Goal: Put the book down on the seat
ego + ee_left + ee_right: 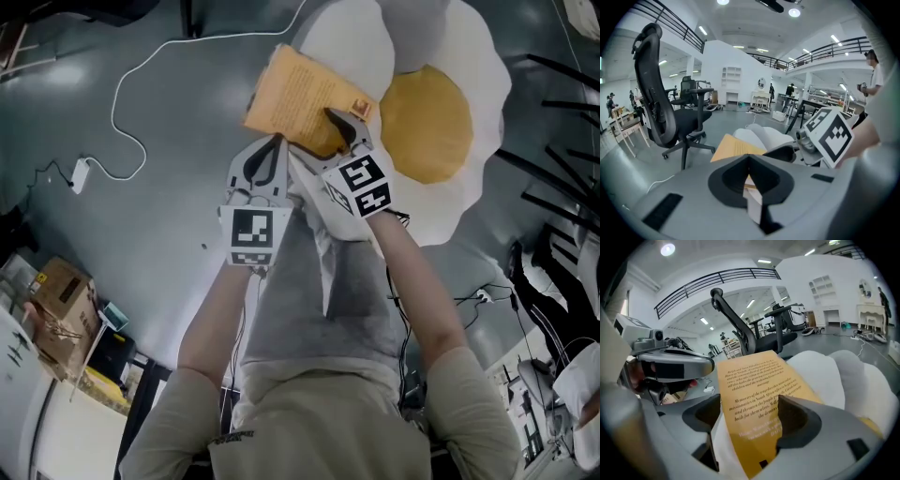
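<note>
The book (305, 94) hangs over the far-left lobe of the egg-shaped seat (441, 56), apparently not yet resting on it. The left tongs (278, 142) pinch its near edge; the right tongs (347, 127) stand spread around it (no pressure visible). Setting down is in hand. Next it should be lowered rightward, off the seat's left rim, where there is open room.

The right gripper (747, 411) has its jaws spread wide, and the orange book (752, 376) slants up between them with its printed back cover showing. A gap shows between the book and one jaw. The puffy white seat (834, 373) lies behind. The left gripper (704, 365) reaches in by the book's edge, with a black office chair (754, 338) beyond.
</note>
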